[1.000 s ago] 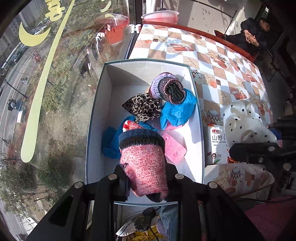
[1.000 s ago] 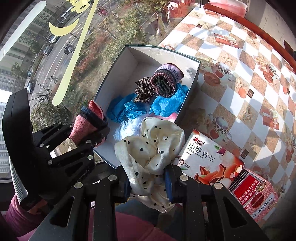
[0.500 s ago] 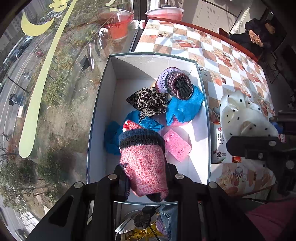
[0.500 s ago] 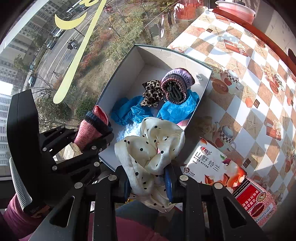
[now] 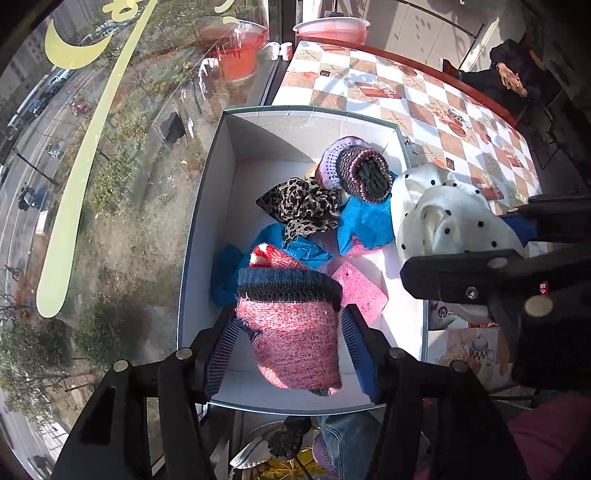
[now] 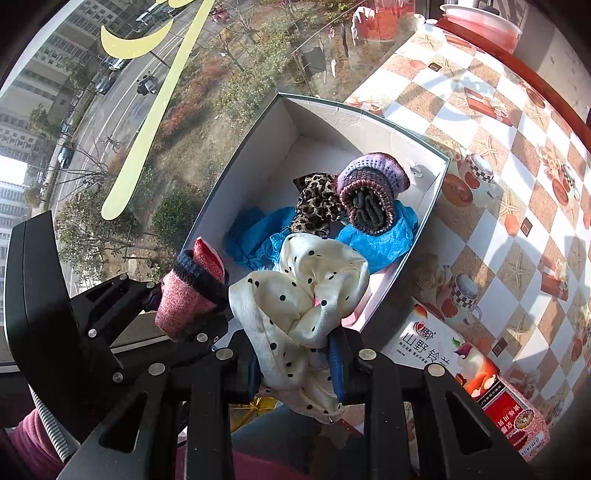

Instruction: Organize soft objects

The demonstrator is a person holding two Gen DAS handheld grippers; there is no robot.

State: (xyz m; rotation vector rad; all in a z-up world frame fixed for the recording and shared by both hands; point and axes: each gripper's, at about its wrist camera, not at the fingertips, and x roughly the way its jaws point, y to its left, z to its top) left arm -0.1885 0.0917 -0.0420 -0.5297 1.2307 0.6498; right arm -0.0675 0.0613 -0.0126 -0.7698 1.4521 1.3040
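Observation:
A white box [image 5: 207, 206] with a teal rim stands by the window. In it lie a purple knitted hat [image 5: 354, 170], a leopard-print cloth [image 5: 299, 203], blue cloths [image 5: 369, 221] and a pink sponge [image 5: 358, 288]. My left gripper [image 5: 291, 325] hangs over the box's near end. Its jaws are opening, and its blue pads stand clear of the pink knitted hat [image 5: 291, 332] between them. My right gripper [image 6: 295, 343] is over the box's right side. Its jaws are opening too, but the cream polka-dot scarf [image 6: 306, 288] is still bunched against both pads.
A white food packet [image 6: 436, 350] and a red carton [image 6: 517, 417] lie on the checkered tablecloth [image 6: 517, 184] right of the box. The window glass runs along the box's left side. A red basin [image 5: 332, 27] stands at the table's far end, and a person [image 5: 513, 70] sits beyond it.
The left jaws have spread away from the pink hat. The right gripper has carried the scarf left, over the box's edge, and its jaws have widened a little.

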